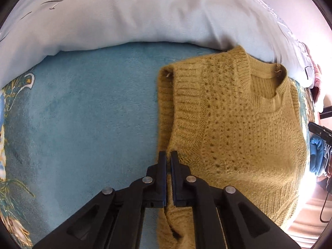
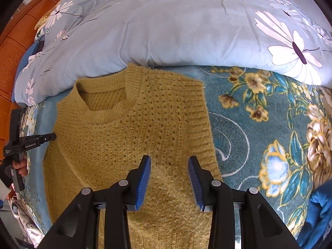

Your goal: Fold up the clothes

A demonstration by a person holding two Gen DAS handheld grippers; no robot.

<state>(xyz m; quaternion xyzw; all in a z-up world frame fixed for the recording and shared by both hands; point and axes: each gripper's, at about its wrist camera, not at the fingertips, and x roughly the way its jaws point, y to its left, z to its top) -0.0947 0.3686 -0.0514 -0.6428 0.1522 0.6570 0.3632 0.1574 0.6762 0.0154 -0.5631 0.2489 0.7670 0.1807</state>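
Note:
A mustard-yellow knit sweater [image 1: 232,120] lies flat on a teal bed blanket [image 1: 83,124], neck toward the duvet, both sleeves folded in. My left gripper [image 1: 168,155] is over the sweater's left edge with its jaws nearly together; sweater fabric shows in the narrow gap, so it looks shut on that edge. In the right wrist view the sweater [image 2: 132,137] fills the middle. My right gripper [image 2: 169,159] is open and empty, hovering over the sweater's lower right part. The left gripper [image 2: 31,141] shows at the far left, held by a hand.
A light blue floral duvet [image 2: 176,27] is bunched behind the sweater. The blanket has a flower pattern on the right [image 2: 269,128]. A wooden headboard [image 2: 14,47] is at far left. A blue garment [image 2: 319,213] lies at lower right.

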